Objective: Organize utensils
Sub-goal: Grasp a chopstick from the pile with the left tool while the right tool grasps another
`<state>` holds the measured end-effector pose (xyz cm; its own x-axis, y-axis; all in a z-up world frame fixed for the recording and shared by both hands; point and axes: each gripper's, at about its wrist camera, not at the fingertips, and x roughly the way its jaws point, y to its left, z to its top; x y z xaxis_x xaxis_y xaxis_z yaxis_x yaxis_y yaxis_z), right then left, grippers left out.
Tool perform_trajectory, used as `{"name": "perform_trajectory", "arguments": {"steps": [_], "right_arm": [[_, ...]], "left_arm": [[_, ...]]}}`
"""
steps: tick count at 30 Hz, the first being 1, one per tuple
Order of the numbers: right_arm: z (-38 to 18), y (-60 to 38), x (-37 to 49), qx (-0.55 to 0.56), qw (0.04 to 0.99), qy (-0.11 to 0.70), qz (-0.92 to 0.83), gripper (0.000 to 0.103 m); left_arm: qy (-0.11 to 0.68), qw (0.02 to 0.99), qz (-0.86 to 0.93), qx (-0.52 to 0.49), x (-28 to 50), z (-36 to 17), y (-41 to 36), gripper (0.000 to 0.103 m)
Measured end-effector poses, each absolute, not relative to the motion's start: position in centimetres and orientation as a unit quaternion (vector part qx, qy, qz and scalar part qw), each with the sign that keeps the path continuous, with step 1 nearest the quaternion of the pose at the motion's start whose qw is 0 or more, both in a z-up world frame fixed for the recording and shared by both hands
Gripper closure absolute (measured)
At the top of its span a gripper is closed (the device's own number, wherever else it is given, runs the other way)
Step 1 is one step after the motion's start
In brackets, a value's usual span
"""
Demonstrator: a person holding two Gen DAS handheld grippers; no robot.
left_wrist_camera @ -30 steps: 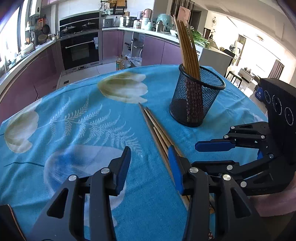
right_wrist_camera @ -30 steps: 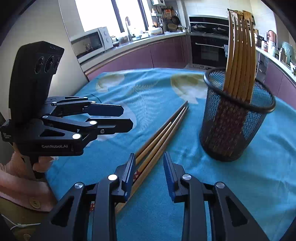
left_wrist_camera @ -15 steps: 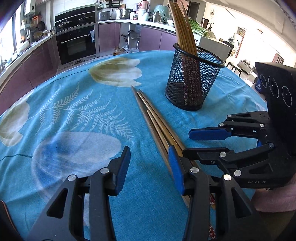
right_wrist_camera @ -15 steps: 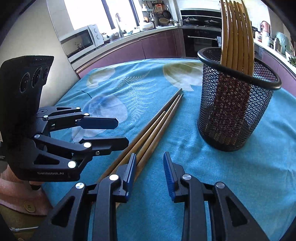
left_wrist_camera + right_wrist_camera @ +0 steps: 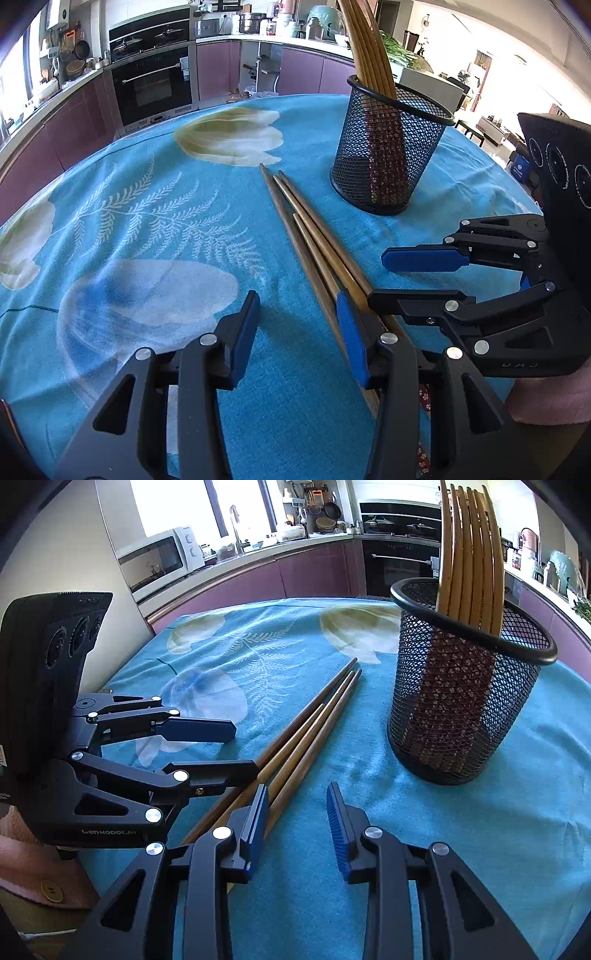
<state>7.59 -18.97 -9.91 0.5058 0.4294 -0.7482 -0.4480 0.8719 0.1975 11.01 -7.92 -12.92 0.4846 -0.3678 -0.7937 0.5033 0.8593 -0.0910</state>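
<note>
Four loose wooden chopsticks (image 5: 314, 236) lie flat and bunched together on the blue floral tablecloth (image 5: 147, 221), their thin tips pointing toward the far side of the table. Just beside those tips stands an upright black mesh holder (image 5: 388, 155), which contains a further bundle of chopsticks (image 5: 469, 554) standing on end and leaning against its rim.

The left gripper (image 5: 299, 332) hangs low over the cloth on one side of the loose chopsticks. Its jaws stand apart and nothing is between them; one blue pad sits over the edge of the bundle, though contact cannot be confirmed.

The right gripper (image 5: 297, 812) hovers at the opposite side of the bundle, jaws likewise apart and empty. Each gripper is visible in the other's view, close alongside.
</note>
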Motion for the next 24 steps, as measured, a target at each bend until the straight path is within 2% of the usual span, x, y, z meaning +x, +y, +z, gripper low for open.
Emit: {"name": "perform_trajectory", "arguments": {"steps": [17,24], "right_arm": [[-9.9,-18.8,8.2,-0.023,0.871,0.432,0.233,0.074],[-10.0,-18.5,9.0,-0.022,0.875,0.429,0.223,0.079]], "left_arm": [[0.449,0.854,-0.246,0.089,12.0,-13.1,-8.5,0.062],[0.451,0.854,-0.243,0.088,13.3,-13.2,-8.9,0.072]]}}
